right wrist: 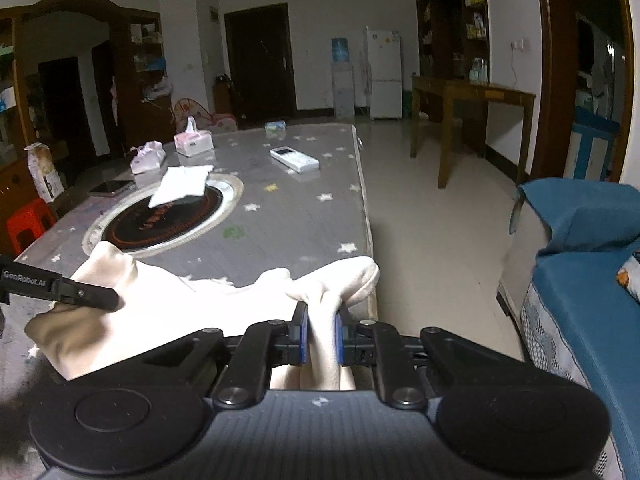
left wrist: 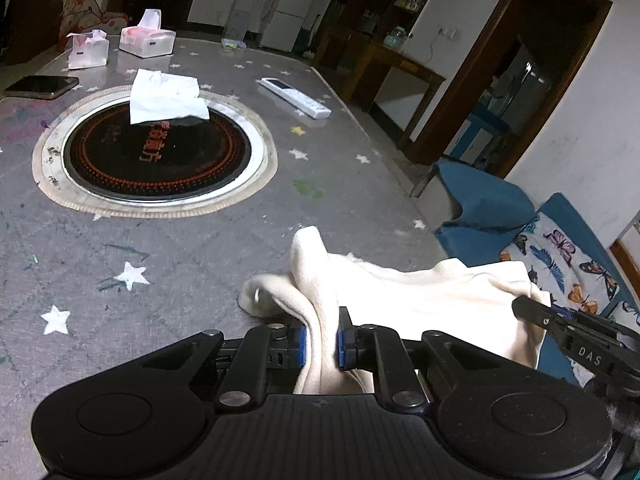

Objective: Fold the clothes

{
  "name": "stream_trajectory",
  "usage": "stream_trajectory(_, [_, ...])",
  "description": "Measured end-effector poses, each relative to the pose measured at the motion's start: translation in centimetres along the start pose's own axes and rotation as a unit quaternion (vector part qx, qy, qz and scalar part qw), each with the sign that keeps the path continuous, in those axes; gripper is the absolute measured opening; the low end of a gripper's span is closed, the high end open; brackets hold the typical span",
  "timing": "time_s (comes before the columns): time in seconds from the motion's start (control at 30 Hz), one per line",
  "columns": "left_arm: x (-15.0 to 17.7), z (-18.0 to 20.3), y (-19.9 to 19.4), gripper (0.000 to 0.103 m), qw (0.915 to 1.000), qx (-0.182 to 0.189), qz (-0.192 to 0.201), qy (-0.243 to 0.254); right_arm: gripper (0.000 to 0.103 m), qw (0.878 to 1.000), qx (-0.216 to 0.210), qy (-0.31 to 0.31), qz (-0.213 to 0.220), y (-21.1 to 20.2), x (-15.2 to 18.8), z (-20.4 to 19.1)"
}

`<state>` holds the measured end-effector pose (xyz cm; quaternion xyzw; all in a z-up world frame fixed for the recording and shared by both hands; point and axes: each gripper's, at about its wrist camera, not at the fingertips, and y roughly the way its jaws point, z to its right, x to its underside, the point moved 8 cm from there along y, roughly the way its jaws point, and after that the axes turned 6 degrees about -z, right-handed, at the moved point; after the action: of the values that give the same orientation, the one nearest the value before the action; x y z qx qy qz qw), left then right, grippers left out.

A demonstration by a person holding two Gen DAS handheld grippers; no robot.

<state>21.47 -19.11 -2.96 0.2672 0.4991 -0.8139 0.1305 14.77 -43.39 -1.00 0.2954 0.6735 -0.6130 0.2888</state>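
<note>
My left tongs (left wrist: 322,340) are clamped, blue pads pressing a fold of cream cloth (left wrist: 420,296) between them. My right tongs (right wrist: 321,334) are likewise pinched on it. Each sees the other's black tip off to its side: right tongs at my left's right, left tongs (right wrist: 96,298) opposite.
</note>
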Motion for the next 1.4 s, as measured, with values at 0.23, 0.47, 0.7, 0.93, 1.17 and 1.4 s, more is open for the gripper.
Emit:
stream_trajectory(0.23, [0.9, -0.8, 1.3, 0.018, 0.9996, -0.02, -0.017, 0.007, 0.014, 1.0, 0.002, 0.008, -0.026, 2.2, 1.1, 0.9])
stream_trajectory(0.47, [0.6, -1.3, 1.0, 0.031, 0.9986, -0.048, -0.014, 0.017, 0.022, 1.0, 0.005, 0.012, -0.028, 2.0, 1.2, 1.7])
stream_trajectory(0.7, [-1.1, -1.6, -0.2, 0.039, 0.9947, -0.097, 0.015, 0.03, 0.022, 1.0, -0.021, -0.002, -0.013, 1.3, -0.1, 0.8])
stream_trajectory(0.93, [-2.1, 0.0, 0.9, 0.035, 0.9953, -0.083, 0.014, 0.046, 0.022, 0.998, -0.053, -0.009, -0.035, 4.1, -0.2, -1.4])
stream_trajectory(1.17, [-1.9, -0.4, 3.6, 0.035, 0.9943, -0.097, -0.005, 0.044, 0.025, 0.997, -0.051, -0.009, -0.06, 6.1, 0.9, -1.2])
stream_trajectory(1.4, [-0.8, 0.9, 1.9, 0.046, 0.9923, -0.103, 0.01, 0.067, 0.049, 0.997, -0.062, -0.015, -0.038, 2.9, 1.2, -2.2])
